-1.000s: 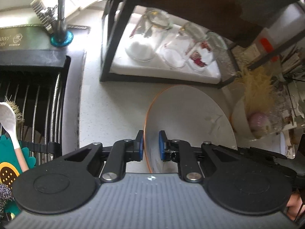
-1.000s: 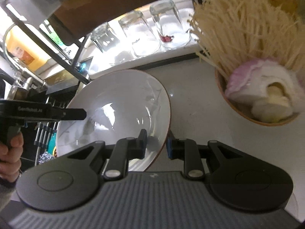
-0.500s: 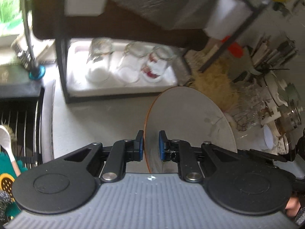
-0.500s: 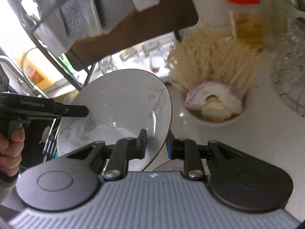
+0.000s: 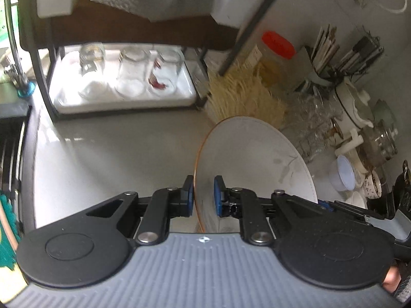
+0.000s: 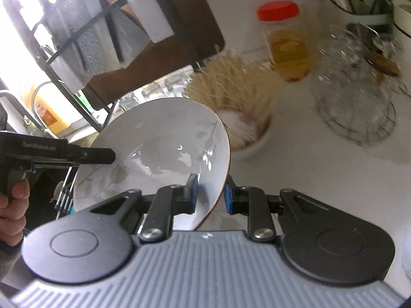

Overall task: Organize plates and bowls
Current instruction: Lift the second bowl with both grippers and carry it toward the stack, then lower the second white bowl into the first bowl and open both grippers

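Both grippers pinch one white bowl [image 6: 159, 148] by opposite rims, the left gripper [image 5: 203, 195] and the right gripper [image 6: 209, 192] each clamped on its edge, holding it tilted above the counter [image 5: 108, 159]. To my eye the carry wants matched hands, so neither rim twists free.

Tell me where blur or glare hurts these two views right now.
Left wrist: glasses and shelf smeared by motion, bowl rim sharp. Right wrist: window blown out top left, glare patches inside the bowl, jar soft.
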Demonstrator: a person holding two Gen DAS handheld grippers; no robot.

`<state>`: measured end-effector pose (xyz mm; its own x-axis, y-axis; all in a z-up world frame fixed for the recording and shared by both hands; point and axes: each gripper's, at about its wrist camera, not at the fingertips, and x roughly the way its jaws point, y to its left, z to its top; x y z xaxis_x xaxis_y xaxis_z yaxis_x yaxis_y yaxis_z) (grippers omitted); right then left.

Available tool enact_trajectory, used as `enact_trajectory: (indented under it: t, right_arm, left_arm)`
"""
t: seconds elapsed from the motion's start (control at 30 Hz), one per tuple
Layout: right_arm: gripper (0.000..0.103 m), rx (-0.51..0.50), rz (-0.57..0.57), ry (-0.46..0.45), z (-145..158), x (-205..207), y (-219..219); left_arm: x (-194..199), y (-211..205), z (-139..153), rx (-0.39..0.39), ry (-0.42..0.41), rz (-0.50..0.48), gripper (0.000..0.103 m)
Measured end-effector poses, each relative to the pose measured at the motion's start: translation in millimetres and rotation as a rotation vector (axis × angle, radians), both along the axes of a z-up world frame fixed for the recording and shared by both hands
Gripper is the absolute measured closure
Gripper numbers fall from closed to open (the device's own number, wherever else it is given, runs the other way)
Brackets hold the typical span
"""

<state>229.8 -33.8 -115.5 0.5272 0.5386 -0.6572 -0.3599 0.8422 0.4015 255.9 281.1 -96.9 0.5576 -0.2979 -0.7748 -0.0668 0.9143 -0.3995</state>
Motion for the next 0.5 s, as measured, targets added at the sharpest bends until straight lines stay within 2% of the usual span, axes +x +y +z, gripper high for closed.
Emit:
enact_trajectory:
  t: [0.27, 0.5]
  right_arm:
    - [0.079, -0.048, -0.025, 0.046, -19.8, -8.7, -32.9]
    - [0.079, -0.089, -0.006, 0.077, -31.0, -13.3, -40.3]
  left_arm:
    - [-11.4, -39.1, -31.8, -0.024, 0.069, -0.009, 0.085]
    - [-19.8, -56.8, -50.9, 0.002, 0.127, -0.024, 0.085]
